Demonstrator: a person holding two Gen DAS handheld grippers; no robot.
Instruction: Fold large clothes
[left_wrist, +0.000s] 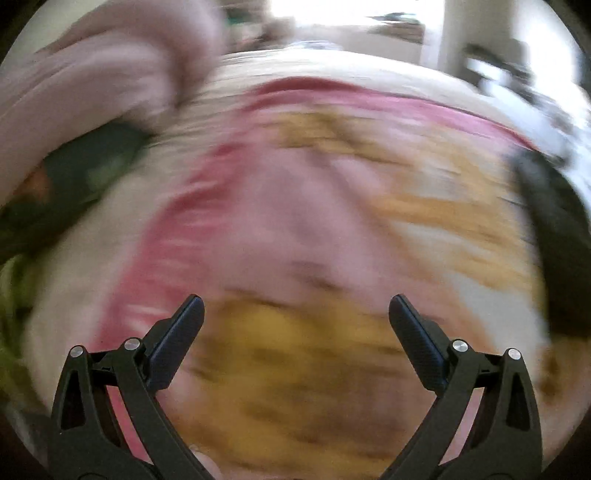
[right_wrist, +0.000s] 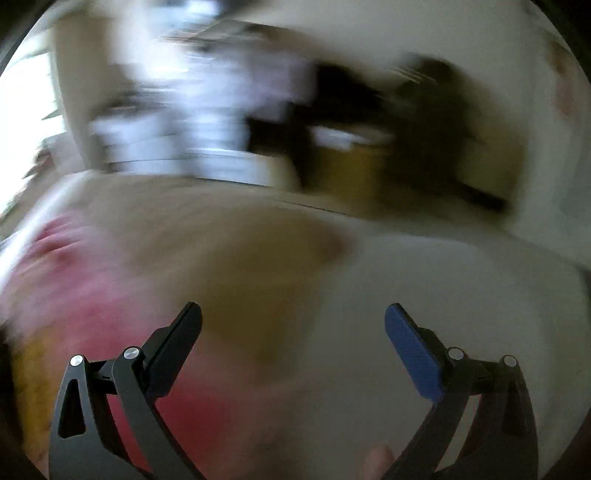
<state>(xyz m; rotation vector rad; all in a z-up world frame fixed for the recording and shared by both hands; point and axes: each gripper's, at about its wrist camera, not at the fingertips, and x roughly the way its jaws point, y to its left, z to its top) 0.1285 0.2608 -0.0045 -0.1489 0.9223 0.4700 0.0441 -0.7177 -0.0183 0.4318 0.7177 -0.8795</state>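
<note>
Both views are heavily motion-blurred. A large pink, red and yellow-orange patterned cloth (left_wrist: 295, 229) lies spread on a pale surface and fills the left wrist view. My left gripper (left_wrist: 295, 314) is open and empty just above it. In the right wrist view the cloth's pink-red part (right_wrist: 85, 295) lies at the lower left, with a tan patch (right_wrist: 266, 280) in the middle. My right gripper (right_wrist: 293, 321) is open and empty over the cloth's edge and the pale surface (right_wrist: 461, 295).
A pink garment (left_wrist: 99, 81) lies bunched at the upper left with dark green fabric (left_wrist: 88, 173) under it. A black object (left_wrist: 554, 236) sits at the right. Blurred white shelving (right_wrist: 192, 122) and dark furniture (right_wrist: 436, 129) stand behind the surface.
</note>
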